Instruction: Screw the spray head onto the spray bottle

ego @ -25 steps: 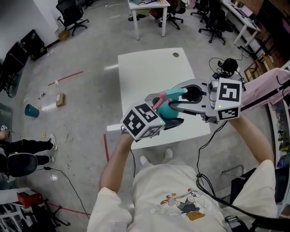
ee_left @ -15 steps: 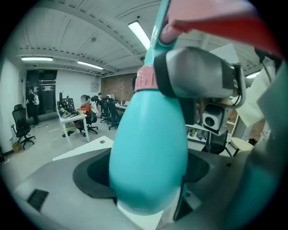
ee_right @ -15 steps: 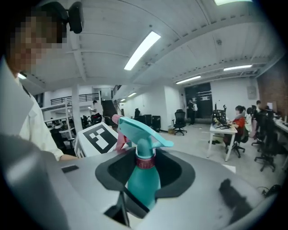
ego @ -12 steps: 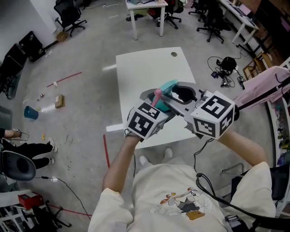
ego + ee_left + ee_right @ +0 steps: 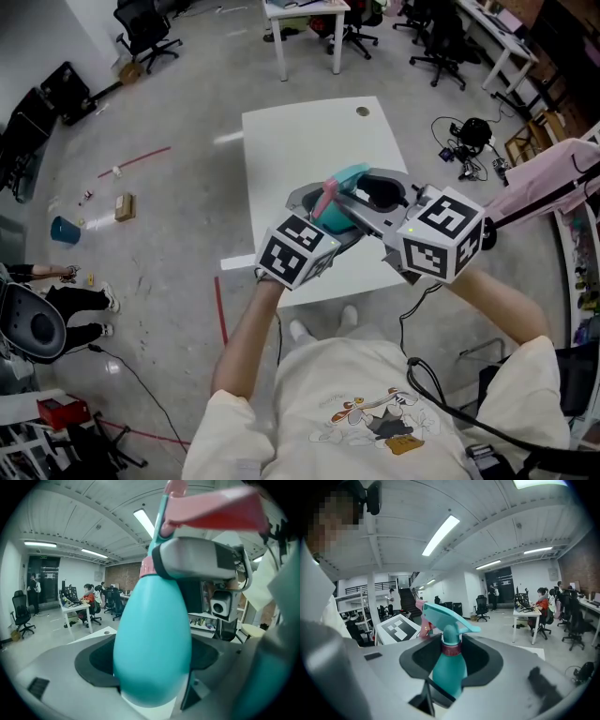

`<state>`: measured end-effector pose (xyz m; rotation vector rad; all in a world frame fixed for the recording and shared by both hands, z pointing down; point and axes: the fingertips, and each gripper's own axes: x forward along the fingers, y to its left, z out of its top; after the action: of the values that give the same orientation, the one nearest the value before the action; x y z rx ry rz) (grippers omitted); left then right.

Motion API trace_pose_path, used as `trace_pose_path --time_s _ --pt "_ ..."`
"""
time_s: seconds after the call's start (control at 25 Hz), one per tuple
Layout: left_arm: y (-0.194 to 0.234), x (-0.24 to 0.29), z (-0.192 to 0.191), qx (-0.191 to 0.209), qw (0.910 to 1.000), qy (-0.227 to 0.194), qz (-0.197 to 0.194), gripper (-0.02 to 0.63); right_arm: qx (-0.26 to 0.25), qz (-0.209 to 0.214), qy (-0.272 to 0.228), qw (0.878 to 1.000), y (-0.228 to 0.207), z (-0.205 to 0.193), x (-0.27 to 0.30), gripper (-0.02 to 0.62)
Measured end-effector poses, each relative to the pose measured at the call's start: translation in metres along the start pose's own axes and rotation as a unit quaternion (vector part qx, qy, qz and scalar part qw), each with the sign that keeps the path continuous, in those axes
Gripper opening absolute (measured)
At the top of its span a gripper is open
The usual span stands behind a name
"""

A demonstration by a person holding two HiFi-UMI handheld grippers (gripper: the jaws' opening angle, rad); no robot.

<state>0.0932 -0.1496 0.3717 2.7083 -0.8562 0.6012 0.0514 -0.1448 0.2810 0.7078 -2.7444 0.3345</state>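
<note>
Since a second ago: my right gripper (image 5: 361, 197) has swung in and rolled beside my left gripper (image 5: 323, 220) | left: clamped on bottle (image 5: 152, 644), steadying it above table (image 5: 309, 141) | right: closed on head (image 5: 443, 616) at its collar, placed to twist | tightness: cannot tell.

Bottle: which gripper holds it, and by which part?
The left gripper grips the bottle round its teal body; the right gripper grips its neck at the pink collar.

Forearms converging, left gripper (image 5: 323, 225) and right gripper (image 5: 361, 199) close together, both jaws clamped on the spray bottle (image 5: 152, 644)
</note>
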Motion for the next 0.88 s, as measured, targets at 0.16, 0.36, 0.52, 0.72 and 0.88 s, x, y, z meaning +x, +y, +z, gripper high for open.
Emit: trace_pose_path --time_s 0.16,0.36,0.52,0.72,0.88 --pt "0.002 -0.006 -0.025 0.005 0.9999 0.007 0.014 0.419 0.007 -0.004 -0.005 1.000 0.003 -0.004 0.003 0.138" --pt "0.015 -0.024 -0.067 -0.054 0.9966 -0.019 0.060 0.395 -0.024 -0.055 -0.039 0.997 -0.015 -0.008 0.004 0.137" --pt "0.020 -0.031 -0.094 -0.087 0.9889 -0.037 0.114 0.005 -0.027 -0.085 -0.057 0.994 -0.050 -0.058 0.022 0.138" --pt "0.015 -0.010 -0.123 -0.101 0.9878 -0.020 0.116 0.005 -0.029 -0.118 -0.050 0.991 -0.096 -0.162 0.064 0.138" --pt "0.016 0.000 -0.141 -0.120 0.9868 -0.007 0.109 0.005 0.019 -0.141 -0.016 0.990 -0.120 -0.242 0.100 0.137"
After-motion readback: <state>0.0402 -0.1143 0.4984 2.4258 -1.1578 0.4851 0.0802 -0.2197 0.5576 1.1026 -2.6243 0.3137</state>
